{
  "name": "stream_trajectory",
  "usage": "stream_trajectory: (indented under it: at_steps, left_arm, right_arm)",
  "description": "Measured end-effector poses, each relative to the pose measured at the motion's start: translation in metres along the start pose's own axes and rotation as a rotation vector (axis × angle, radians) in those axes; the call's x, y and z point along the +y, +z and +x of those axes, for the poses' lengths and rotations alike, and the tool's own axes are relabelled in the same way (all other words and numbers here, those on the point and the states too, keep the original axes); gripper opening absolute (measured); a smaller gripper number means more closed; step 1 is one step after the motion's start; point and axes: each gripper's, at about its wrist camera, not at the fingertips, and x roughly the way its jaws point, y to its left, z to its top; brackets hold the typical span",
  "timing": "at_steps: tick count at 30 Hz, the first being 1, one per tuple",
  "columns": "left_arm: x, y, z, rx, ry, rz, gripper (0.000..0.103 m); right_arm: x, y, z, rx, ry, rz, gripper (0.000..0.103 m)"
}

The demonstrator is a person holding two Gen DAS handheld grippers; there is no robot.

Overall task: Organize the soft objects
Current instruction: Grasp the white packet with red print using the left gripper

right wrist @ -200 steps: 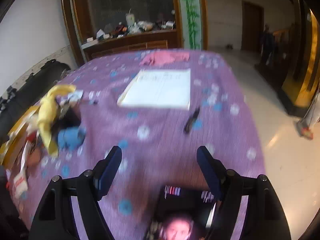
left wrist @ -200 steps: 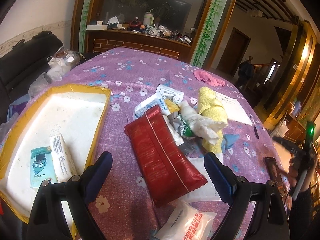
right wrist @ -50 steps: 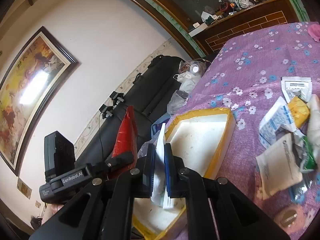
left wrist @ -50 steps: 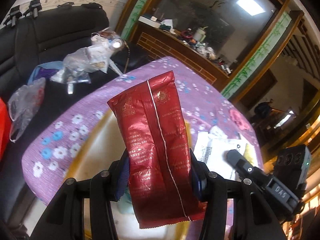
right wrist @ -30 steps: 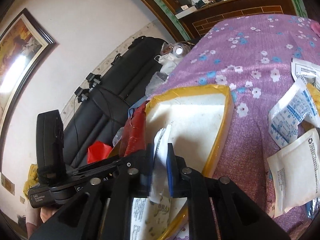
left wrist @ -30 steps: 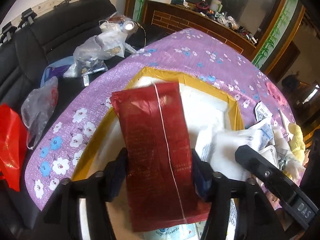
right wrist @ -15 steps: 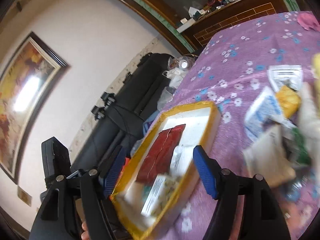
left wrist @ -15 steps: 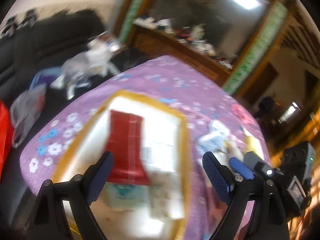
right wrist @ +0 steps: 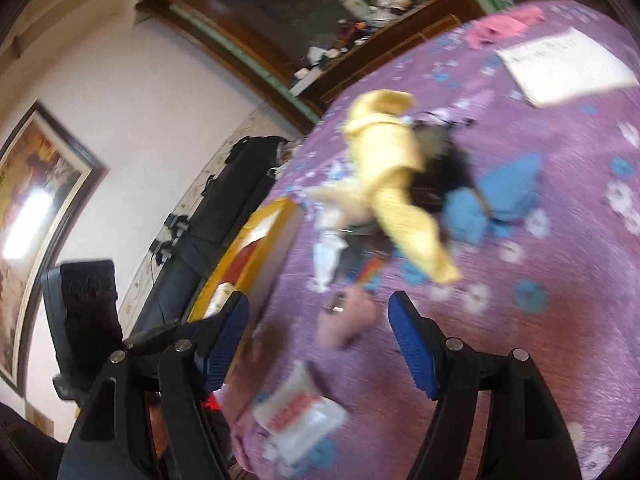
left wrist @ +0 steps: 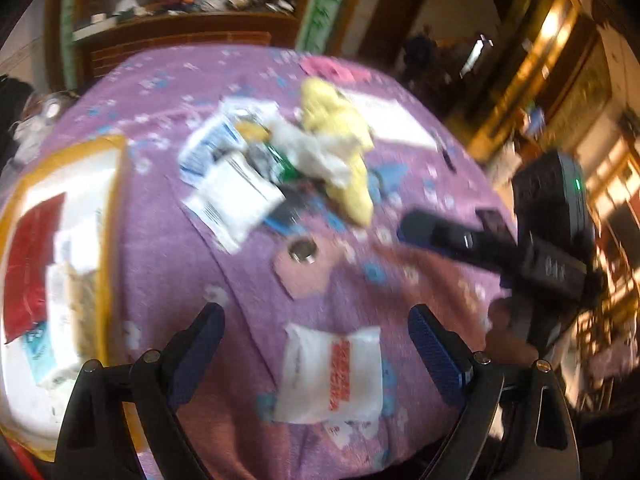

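Both views are blurred by motion. My left gripper (left wrist: 316,352) is open and empty above a white packet with red print (left wrist: 330,372) near the table's front edge. The yellow-rimmed white tray (left wrist: 110,216) at the left holds the red packet (left wrist: 30,256) and several white packets. My right gripper (right wrist: 320,332) is open and empty over the purple cloth; it also shows in the left wrist view (left wrist: 440,236). A pile with a yellow cloth (left wrist: 340,136), white packets (left wrist: 232,196) and a blue cloth (right wrist: 492,200) lies mid-table. The white packet also shows in the right wrist view (right wrist: 298,420).
A pink plush piece with a metal ring (left wrist: 304,264) lies on the flowered purple tablecloth (left wrist: 168,248). A white paper sheet (right wrist: 564,64), a pink cloth (right wrist: 500,24) and a pen (left wrist: 444,152) lie at the far side. A black sofa (right wrist: 224,216) stands beside the table.
Both grippers let go of their packets, which now lie in the tray. Both have swung away from the tray toward the pile and the near white packet.
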Motion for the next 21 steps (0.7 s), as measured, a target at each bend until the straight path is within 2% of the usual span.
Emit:
stream_trajectory:
  at_steps: [8, 14, 18, 21]
  left_arm:
    - [-0.017, -0.022, 0.021, 0.101, 0.01, 0.051, 0.095]
    - [-0.015, -0.03, 0.039, 0.147, 0.009, 0.032, 0.095]
    - [-0.011, -0.035, 0.056, 0.182, 0.059, 0.035, 0.095]
    - [-0.016, -0.036, 0.058, 0.168, 0.081, 0.075, 0.095]
  right_arm:
    - [-0.011, 0.004, -0.003, -0.022, -0.04, 0.001, 0.072]
    - [-0.015, 0.0, 0.001, -0.011, -0.047, 0.003, 0.072]
    - [-0.016, -0.001, 0.004, -0.001, -0.045, 0.014, 0.072]
    - [-0.016, -0.002, 0.004, -0.002, -0.046, 0.013, 0.072]
